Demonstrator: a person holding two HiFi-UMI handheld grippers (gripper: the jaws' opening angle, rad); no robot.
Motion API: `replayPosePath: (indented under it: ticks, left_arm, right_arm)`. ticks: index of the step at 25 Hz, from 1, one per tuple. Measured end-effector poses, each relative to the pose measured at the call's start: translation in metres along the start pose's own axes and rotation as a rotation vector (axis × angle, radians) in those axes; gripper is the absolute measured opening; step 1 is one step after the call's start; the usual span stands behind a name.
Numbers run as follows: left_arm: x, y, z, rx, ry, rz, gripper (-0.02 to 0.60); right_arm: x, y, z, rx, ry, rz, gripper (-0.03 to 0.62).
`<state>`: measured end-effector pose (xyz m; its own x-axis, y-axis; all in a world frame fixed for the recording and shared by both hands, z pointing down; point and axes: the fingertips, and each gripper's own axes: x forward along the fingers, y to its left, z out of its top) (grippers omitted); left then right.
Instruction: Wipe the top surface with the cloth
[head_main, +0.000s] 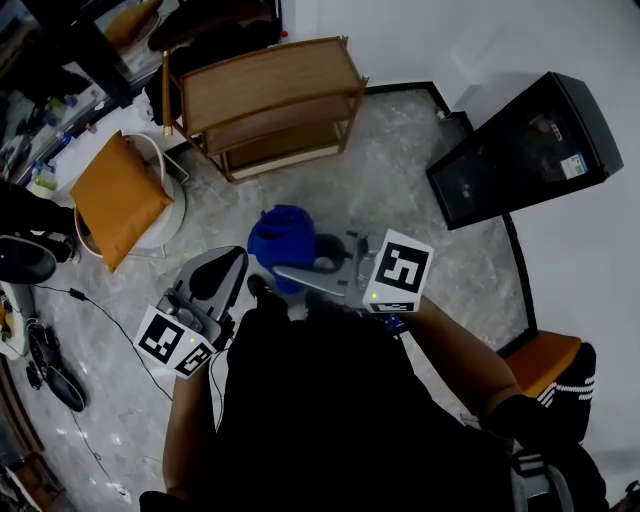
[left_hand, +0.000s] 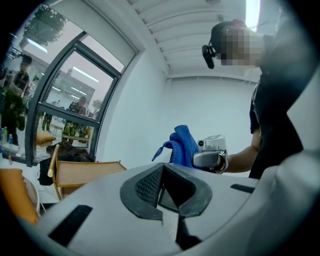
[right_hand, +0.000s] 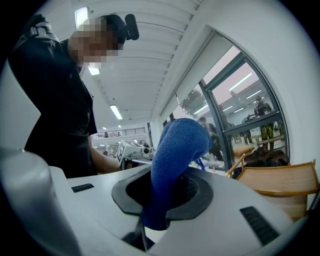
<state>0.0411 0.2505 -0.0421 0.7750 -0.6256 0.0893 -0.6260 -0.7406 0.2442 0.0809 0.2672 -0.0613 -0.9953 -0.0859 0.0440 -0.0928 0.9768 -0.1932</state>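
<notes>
A blue cloth (head_main: 283, 240) bunches up out of my right gripper (head_main: 303, 272), which is shut on it; in the right gripper view the cloth (right_hand: 172, 165) stands up between the black pads. Both grippers are held in the air close to the person's body. My left gripper (head_main: 222, 272) is at the left, shut with nothing in it, and its pads (left_hand: 145, 187) meet. The left gripper view shows the cloth (left_hand: 181, 145) and the right gripper beyond. A wooden shelf unit (head_main: 270, 95) with a flat top stands on the floor ahead, apart from both grippers.
A chair with an orange cushion (head_main: 115, 195) stands left of the shelf unit. A black cabinet (head_main: 520, 150) is at the right by the wall, and an orange seat (head_main: 538, 358) is lower right. Cables (head_main: 100, 310) run over the grey floor at the left.
</notes>
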Motion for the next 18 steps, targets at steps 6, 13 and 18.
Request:
replayPosePath:
  ticks: [6, 13, 18]
  left_arm:
    - [-0.001, -0.004, -0.004, -0.010, -0.005, 0.005, 0.009]
    - [-0.003, -0.001, -0.004, -0.018, -0.020, 0.025, 0.011]
    - [-0.002, 0.000, -0.012, -0.021, -0.010, 0.031, 0.011]
  right_arm:
    - [0.000, 0.000, 0.000, 0.013, -0.012, 0.004, 0.061]
    - [-0.001, -0.003, -0.002, 0.021, -0.009, -0.007, 0.061]
    - [-0.001, -0.004, -0.004, 0.014, -0.004, -0.001, 0.061]
